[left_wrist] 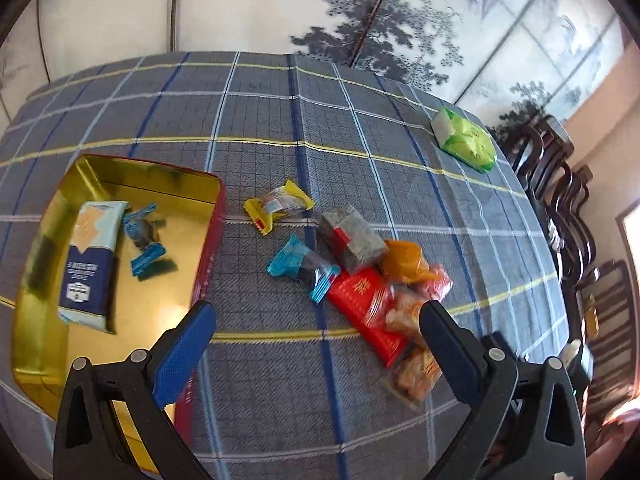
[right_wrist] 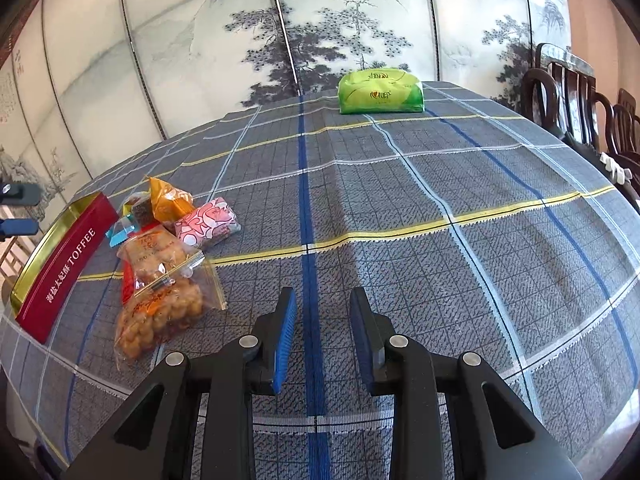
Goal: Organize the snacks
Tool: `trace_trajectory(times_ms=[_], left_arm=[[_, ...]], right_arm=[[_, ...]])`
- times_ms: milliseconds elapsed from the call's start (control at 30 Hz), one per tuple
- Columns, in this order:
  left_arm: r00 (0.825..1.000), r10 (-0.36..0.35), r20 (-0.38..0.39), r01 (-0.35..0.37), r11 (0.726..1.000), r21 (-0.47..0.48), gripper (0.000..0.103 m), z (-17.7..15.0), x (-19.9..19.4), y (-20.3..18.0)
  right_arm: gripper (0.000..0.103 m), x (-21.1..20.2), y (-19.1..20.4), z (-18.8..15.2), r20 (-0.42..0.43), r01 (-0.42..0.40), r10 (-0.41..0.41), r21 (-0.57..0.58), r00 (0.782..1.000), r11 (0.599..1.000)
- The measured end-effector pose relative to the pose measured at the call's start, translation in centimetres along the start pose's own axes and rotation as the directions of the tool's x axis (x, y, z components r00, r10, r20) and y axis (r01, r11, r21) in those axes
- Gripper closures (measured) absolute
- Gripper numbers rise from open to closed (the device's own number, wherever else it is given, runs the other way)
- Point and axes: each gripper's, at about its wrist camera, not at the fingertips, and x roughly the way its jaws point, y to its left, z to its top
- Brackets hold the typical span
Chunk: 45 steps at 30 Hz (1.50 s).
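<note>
right of my tin (left_wrist: 120,240) the snack heap (left_wrist: 372,280) crowds the cloth; beyond it the tablecloth (right_wrist: 440,200) lies bare up to the green pack (right_wrist: 380,92), with chairs (right_wrist: 580,100) crowding the right edge

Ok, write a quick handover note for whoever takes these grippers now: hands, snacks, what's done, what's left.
Left gripper: open, empty, over the table between tin and snack pile.
Right gripper: fingers nearly shut, empty, above bare tablecloth.
Tin: holds a blue-and-white pack and a blue candy.
Left to do: yellow snack, blue snack, grey pack, orange pack, red pack, nut bag, pink pack. Green pack sits at the far edge.
</note>
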Motion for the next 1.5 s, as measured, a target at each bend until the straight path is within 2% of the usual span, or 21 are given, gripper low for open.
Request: trace_trajectory(times_ms=[67,167,233,367,700,800,867,900,1000,1100,1233,1267,1333,1400,1500], left_arm=[[1.0,0.008,-0.027,-0.01,0.997,-0.073,0.006,1.2,1.9,-0.2],[0.997,0.018,-0.075,-0.03,0.986,-0.161,0.02,2.3,4.4,0.0],[0.995,0.024,-0.095,-0.047,0.968,-0.245,0.036,2.4,5.7,0.8],[0.994,0.024,-0.102,-0.058,0.935,-0.348,0.037,2.3,7.3,2.0],[0.994,0.065,-0.089,-0.097,0.902,-0.42,0.038,2.8,8.6,2.6],[0.993,0.099,-0.063,-0.117,0.886,-0.449,0.051,1.9,7.7,2.9],[0.993,0.094,-0.069,-0.115,0.875,-0.47,0.054,1.2,7.7,3.6],[0.994,0.096,-0.051,-0.109,0.876,-0.47,0.054,1.1,7.5,3.7],[0.99,0.116,-0.076,-0.138,0.892,-0.43,0.054,1.5,7.8,3.2],[0.99,0.104,-0.091,-0.132,0.904,-0.407,0.053,1.8,8.2,2.5],[0.984,0.149,-0.096,-0.173,0.917,-0.358,0.054,2.0,8.5,1.7],[0.98,0.172,-0.102,-0.197,0.922,-0.335,0.061,2.0,8.6,1.5],[0.979,0.18,-0.101,-0.203,0.924,-0.323,0.069,1.9,8.5,1.6],[0.98,0.173,-0.094,-0.194,0.93,-0.311,0.072,1.8,8.4,1.8],[0.98,0.179,-0.085,-0.193,0.955,-0.223,0.078,0.7,7.7,0.8]], right_arm=[[0.073,-0.1,0.0,-0.3,0.011,-0.008,0.008,-0.012,1.0,1.0],[0.073,-0.2,-0.1,-0.5,0.02,-0.03,0.03,-0.013,0.999,0.999],[0.072,-0.3,-0.4,-0.5,0.023,-0.049,0.05,-0.005,0.999,0.999],[0.072,-0.3,-0.9,-0.6,0.028,-0.084,0.084,0.008,0.996,0.996],[0.072,-0.3,-1.1,-0.7,0.031,-0.135,0.134,0.018,0.99,0.991],[0.072,-0.3,-1.2,-0.8,0.031,-0.14,0.139,0.022,0.99,0.99],[0.072,-0.3,-1.2,-0.7,0.031,-0.142,0.142,0.025,0.989,0.989],[0.072,-0.3,-1.2,-0.7,0.032,-0.142,0.141,0.025,0.989,0.99],[0.072,-0.3,-1.2,-0.7,0.032,-0.142,0.141,0.026,0.99,0.99],[0.072,-0.3,-1.2,-0.7,0.032,-0.142,0.141,0.025,0.989,0.99],[0.072,-0.3,-1.2,-0.7,0.032,-0.143,0.142,0.025,0.989,0.989],[0.072,-0.3,-1.2,-0.7,0.032,-0.143,0.142,0.025,0.989,0.989],[0.072,-0.3,-1.3,-0.8,0.032,-0.144,0.144,0.029,0.989,0.989],[0.072,-0.3,-1.4,-0.8,0.033,-0.147,0.146,0.034,0.989,0.989],[0.072,-0.3,-1.6,-0.8,0.032,-0.151,0.15,0.035,0.988,0.988]])
